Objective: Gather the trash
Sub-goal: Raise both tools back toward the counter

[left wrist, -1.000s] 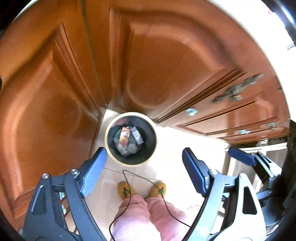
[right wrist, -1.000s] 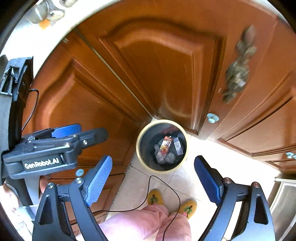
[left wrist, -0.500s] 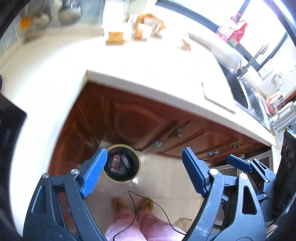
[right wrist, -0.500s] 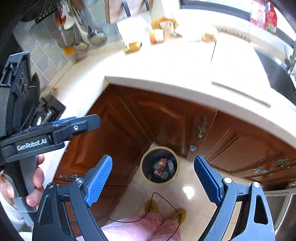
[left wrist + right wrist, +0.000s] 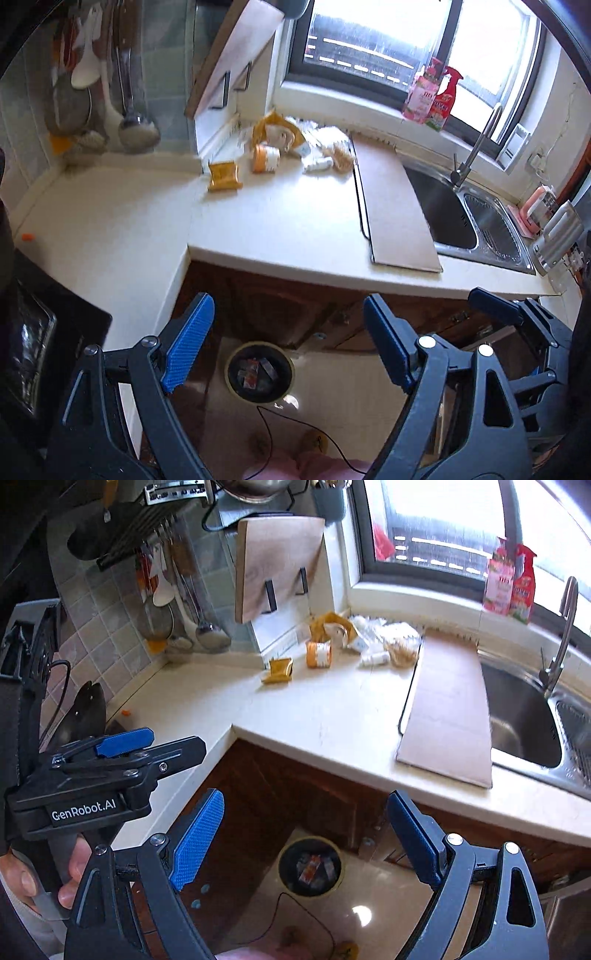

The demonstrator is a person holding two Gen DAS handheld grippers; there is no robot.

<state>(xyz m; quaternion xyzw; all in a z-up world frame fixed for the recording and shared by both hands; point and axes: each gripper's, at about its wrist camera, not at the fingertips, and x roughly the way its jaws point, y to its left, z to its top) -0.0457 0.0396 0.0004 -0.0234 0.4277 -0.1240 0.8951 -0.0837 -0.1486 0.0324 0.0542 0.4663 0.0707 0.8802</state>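
Observation:
Trash lies at the back of the cream countertop (image 5: 288, 221): a flat orange wrapper (image 5: 223, 175), a tipped orange-and-white cup (image 5: 266, 158), a yellow bag (image 5: 275, 131), a small white bottle (image 5: 317, 164) and a brownish clump (image 5: 341, 157). The right wrist view shows the same wrapper (image 5: 277, 670) and cup (image 5: 318, 654). A round bin (image 5: 258, 345) with wrappers inside stands on the floor by the cabinets. My left gripper (image 5: 286, 306) and right gripper (image 5: 306, 797) hang open and empty above the bin (image 5: 280, 864), short of the counter edge.
A brown board (image 5: 395, 214) lies beside the steel sink (image 5: 443, 210) with its tap. A black hob (image 5: 37, 332) fills the left counter, and utensils (image 5: 184, 602) hang on the tiled wall. Spray bottles (image 5: 432, 98) stand on the sill. A cable and the person's slippers are on the floor.
Both grippers have risen from low in front of the cabinet doors to above counter height and tipped up. The counter and its trash have come into view; the bin looks smaller. Jaws stayed open.

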